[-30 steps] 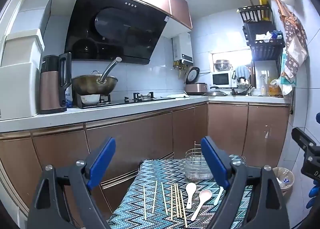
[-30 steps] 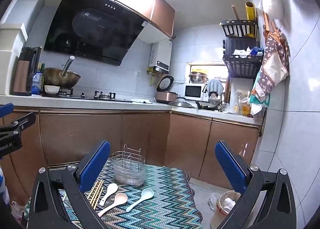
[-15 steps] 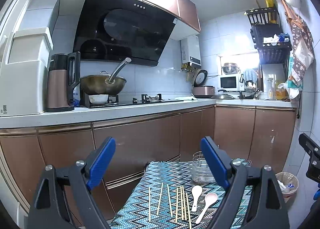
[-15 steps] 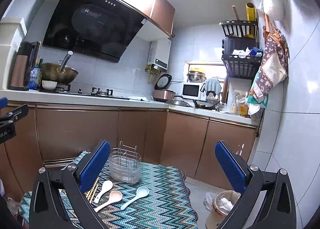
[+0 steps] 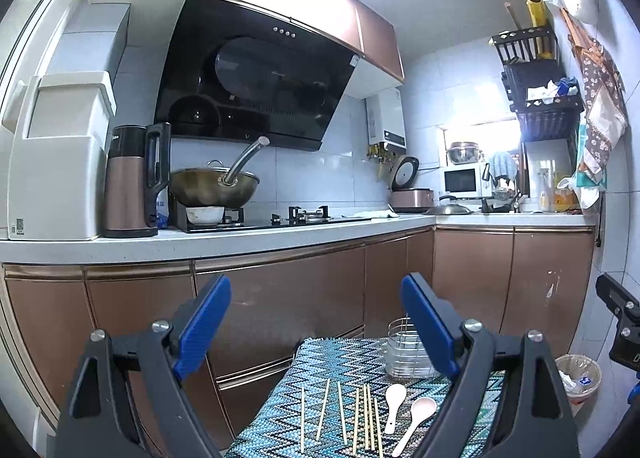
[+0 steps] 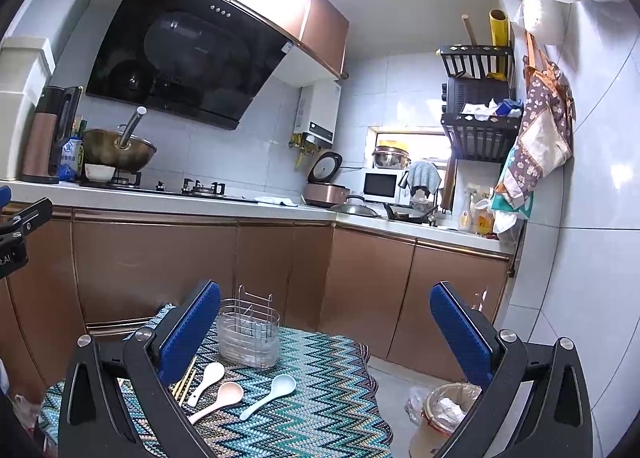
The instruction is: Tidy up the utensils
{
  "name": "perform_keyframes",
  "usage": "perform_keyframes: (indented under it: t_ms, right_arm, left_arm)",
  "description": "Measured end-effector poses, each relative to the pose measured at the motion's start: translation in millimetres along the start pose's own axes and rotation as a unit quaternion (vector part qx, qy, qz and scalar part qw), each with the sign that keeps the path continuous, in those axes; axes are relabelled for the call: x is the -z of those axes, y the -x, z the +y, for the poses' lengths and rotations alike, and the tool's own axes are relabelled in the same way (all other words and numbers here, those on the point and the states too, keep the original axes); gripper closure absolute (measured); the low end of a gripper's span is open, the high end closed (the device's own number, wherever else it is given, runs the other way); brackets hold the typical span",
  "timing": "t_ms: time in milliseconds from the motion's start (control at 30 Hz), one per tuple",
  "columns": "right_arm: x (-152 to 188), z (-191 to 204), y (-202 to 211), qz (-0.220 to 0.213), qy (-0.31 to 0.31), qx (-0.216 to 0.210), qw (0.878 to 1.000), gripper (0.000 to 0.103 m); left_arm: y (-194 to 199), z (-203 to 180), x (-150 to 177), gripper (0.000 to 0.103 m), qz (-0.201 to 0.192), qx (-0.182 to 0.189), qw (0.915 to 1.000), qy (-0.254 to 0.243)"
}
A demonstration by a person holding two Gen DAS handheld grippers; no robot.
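Both hand-held grippers up in the air over the bench, nothing in either. Left hand-held gripper point(image 5: 316, 332) jaws spread wide, empty; right hand-held gripper point(image 6: 326, 332) same, wide apart, empty. Bench point(image 6: 332, 402) has a zigzag cloth on it. Utensil holder point(image 6: 248, 338), clear plastic w/ wire frame, upright near the far edge, approx mid-bench in right wrist view. Chopsticks point(image 5: 352, 414) lie loose in a rough row toward the bench's left side, some touching, some apart, all pointing roughly at the far edge. 3 spoons just right of them: white spoon point(image 6: 206, 380) closest to the chopsticks, pink spoon point(image 6: 220, 400) beside it, pale blue spoon point(image 6: 272, 394) furthest right, bowls toward the holder. None touch the holder. Bin point(image 6: 448, 410) on floor off the bench's right edge.
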State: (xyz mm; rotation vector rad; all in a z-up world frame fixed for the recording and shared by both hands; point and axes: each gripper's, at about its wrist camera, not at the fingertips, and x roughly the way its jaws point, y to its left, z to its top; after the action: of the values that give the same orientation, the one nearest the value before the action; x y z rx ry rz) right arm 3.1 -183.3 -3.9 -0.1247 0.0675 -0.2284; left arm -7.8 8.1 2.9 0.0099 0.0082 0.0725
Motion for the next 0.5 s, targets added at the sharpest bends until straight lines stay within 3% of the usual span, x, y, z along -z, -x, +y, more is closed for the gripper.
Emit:
perform_keyframes:
  t_ms: [500]
  right_arm:
    - [0.7,-0.3,2.0,-0.005,0.003,0.004,1.0,0.0]
  left_arm:
    - [3.3,-2.0,2.7,0.016,-0.006,-0.008,0.9999,0.0]
